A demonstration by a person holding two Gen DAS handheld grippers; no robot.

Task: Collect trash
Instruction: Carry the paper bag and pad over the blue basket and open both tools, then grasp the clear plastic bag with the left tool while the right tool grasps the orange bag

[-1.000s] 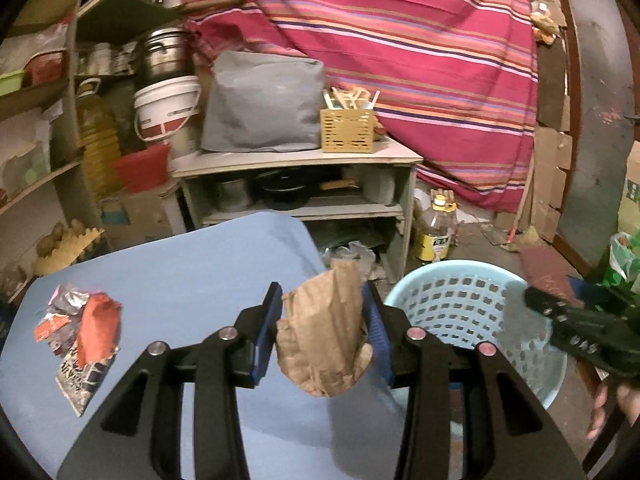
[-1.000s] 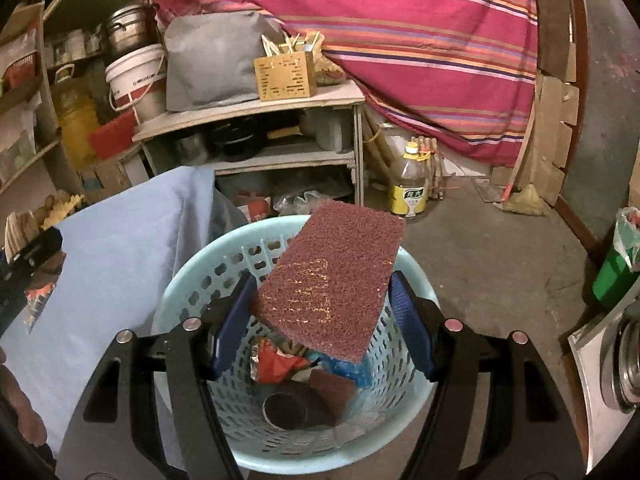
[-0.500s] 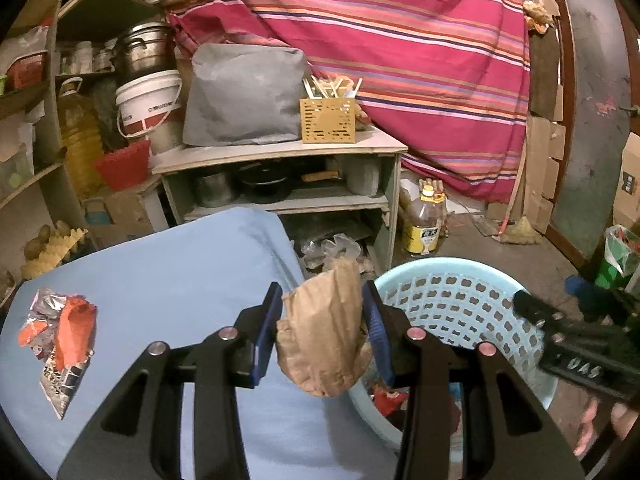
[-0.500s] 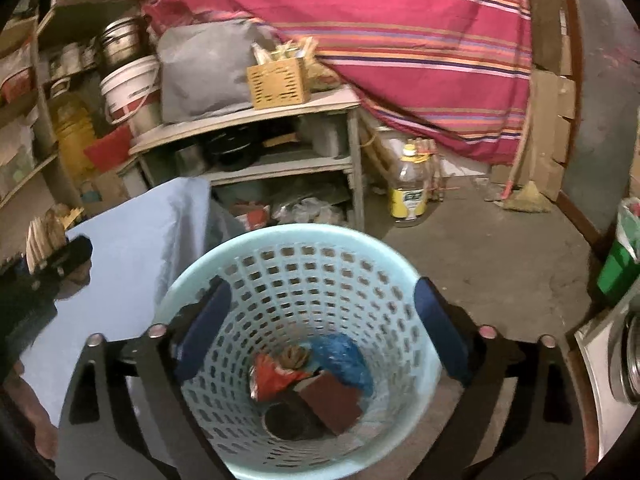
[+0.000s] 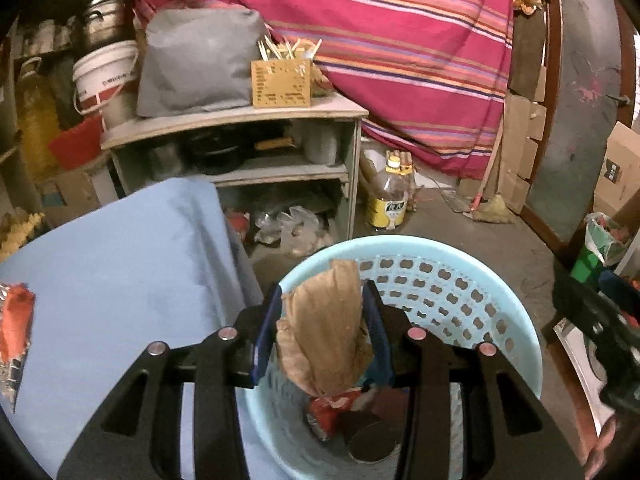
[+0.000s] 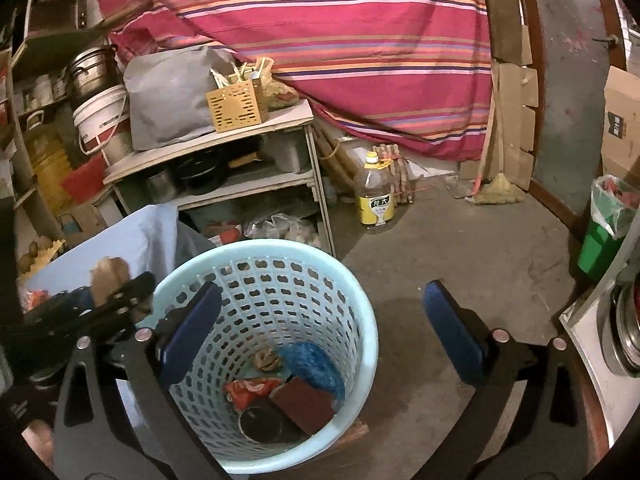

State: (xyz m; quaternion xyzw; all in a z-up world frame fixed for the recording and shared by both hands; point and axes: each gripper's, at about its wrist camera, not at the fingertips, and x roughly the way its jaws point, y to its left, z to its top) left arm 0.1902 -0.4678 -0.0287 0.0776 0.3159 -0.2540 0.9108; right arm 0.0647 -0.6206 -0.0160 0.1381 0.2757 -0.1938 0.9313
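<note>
My left gripper [image 5: 322,332] is shut on a crumpled brown paper bag [image 5: 320,328] and holds it over the near rim of the light blue trash basket [image 5: 500,308]. The bag's top also shows at the left of the right wrist view [image 6: 109,274]. My right gripper [image 6: 320,336] is open and empty, over the right side of the basket [image 6: 360,304]. In the basket lie a dark red scouring pad [image 6: 304,404], a red wrapper [image 6: 248,392], a blue scrap [image 6: 316,364] and a dark round lid [image 6: 260,424]. More wrappers [image 5: 16,320] lie on the blue table [image 5: 120,272].
A grey shelf unit [image 5: 240,152] with a yellow box [image 5: 281,84] and grey bag stands behind the table. An oil bottle [image 6: 375,200] and a broom [image 6: 496,192] are on the concrete floor. A green bin [image 6: 600,248] stands at right.
My left gripper has carried the paper bag right from above the table to over the basket. My right gripper opened, dropped the scouring pad into the basket and moved right.
</note>
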